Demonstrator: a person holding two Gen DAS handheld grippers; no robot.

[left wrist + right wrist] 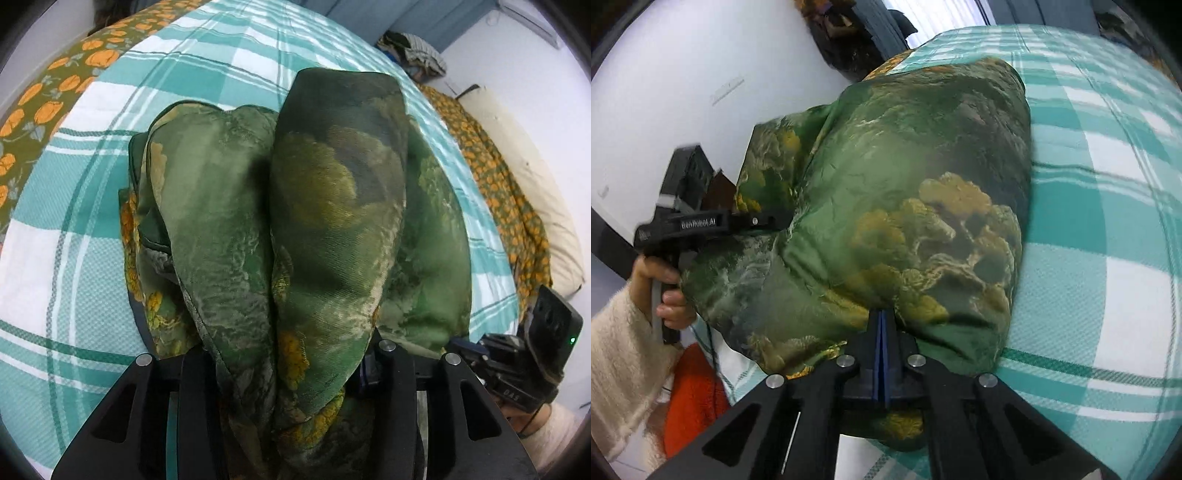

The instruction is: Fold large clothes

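Right wrist view: green garment lengthwise away from right hand-held gripper, jaws pinched together on its near edge.

A bed carries everything, spread with a teal-and-white checked blanket; under it, along the edges, runs an olive sheet with orange flowers; a cream pillow lies at one side; the green patterned garment sits bunched on the blanket.
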